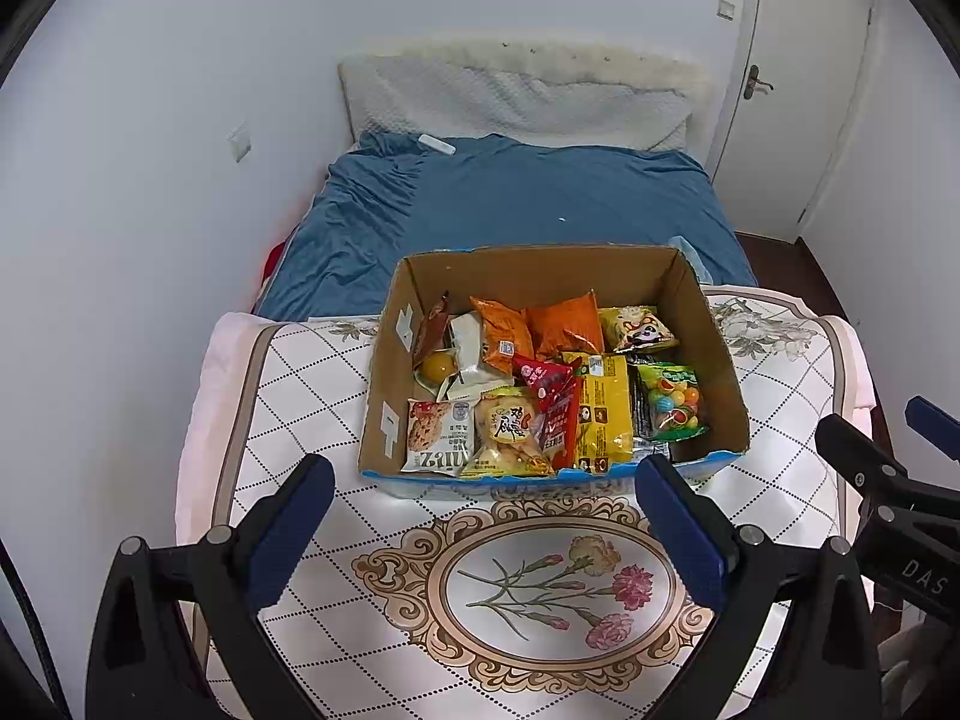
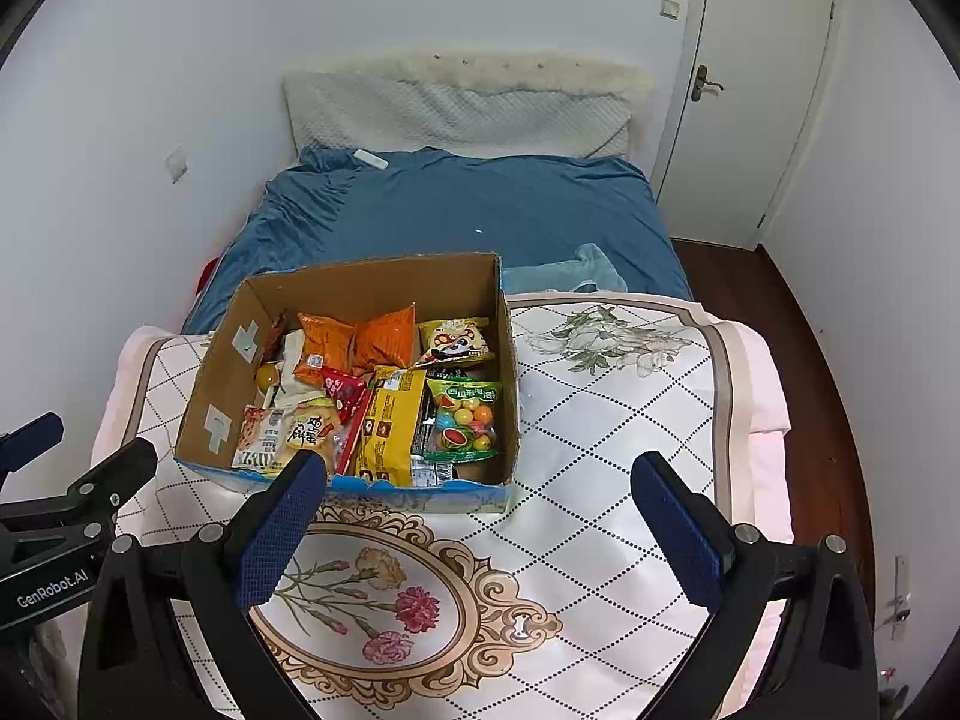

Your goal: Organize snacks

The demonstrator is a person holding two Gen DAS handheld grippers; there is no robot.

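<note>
A cardboard box (image 1: 540, 267) stands on a patterned tablecloth (image 1: 312, 372), full of snack packets. Among them are orange chip bags (image 1: 540, 324), a yellow packet (image 1: 603, 408), a green candy bag (image 1: 672, 402) and a white cracker packet (image 1: 429, 435). The box also shows in the right wrist view (image 2: 360, 282), left of centre. My left gripper (image 1: 486, 516) is open and empty, just in front of the box's near edge. My right gripper (image 2: 480, 510) is open and empty, near the box's front right corner. Each gripper shows at the edge of the other's view.
A bed with a blue sheet (image 1: 510, 198) lies behind the table, with a pale pillow (image 1: 516, 102) at the wall. A white door (image 2: 762, 90) is at the right. Dark wood floor (image 2: 810, 324) runs right of the table.
</note>
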